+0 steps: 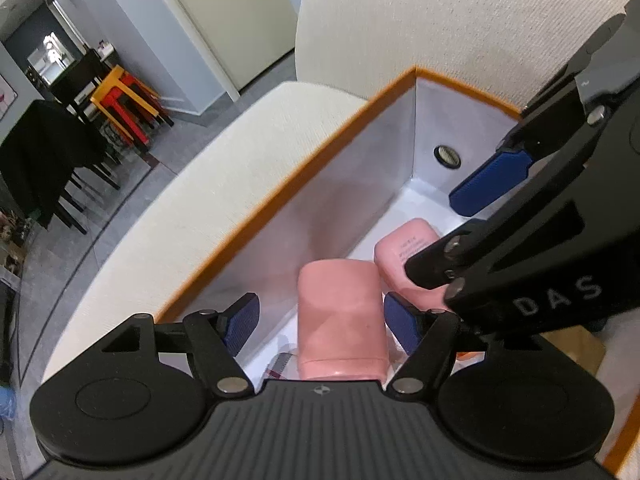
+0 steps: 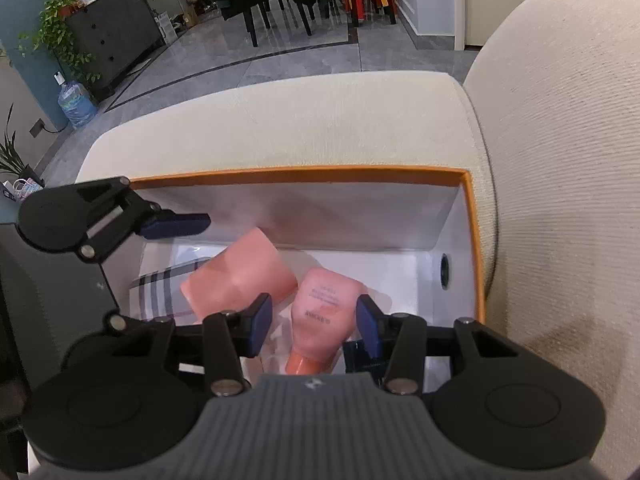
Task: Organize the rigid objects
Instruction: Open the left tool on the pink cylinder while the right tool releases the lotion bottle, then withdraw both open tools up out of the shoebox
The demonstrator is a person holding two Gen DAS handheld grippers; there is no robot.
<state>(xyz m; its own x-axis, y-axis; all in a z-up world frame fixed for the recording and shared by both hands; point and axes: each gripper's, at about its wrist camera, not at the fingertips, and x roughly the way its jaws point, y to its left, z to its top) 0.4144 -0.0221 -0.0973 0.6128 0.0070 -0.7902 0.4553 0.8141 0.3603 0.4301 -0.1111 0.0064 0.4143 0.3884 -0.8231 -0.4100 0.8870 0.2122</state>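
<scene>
Left wrist view looks down into a white box with an orange rim (image 1: 280,200) that sits on a cream sofa (image 1: 160,200), pushed into the angle between armrest and backrest, which probably keeps it from sliding. The left gripper (image 1: 320,326) hangs over the near end of the box with its jaws open; the larger pink container (image 1: 340,312) lies between the blue pads with a clear gap on each side, so nothing presses on it and it rests on the box floor, tilted across a checked item (image 2: 160,292) that shows beneath it in the right wrist view. No earlier picture is given, but open pads around a resting thing read, as a judgement, like a release into the box. In the right wrist view the right gripper (image 2: 316,326) reaches into the same box, and the pink tube with an orange cap (image 2: 320,312) lies cap-end toward the camera between its pads. The pads stand just beside the tube's flanks; whether they squeeze it cannot be told from these frames. A dark blue item (image 2: 356,356) shows just beside the tube. Both grippers crowd one small space, so knocking each other is the likely risk.
</scene>
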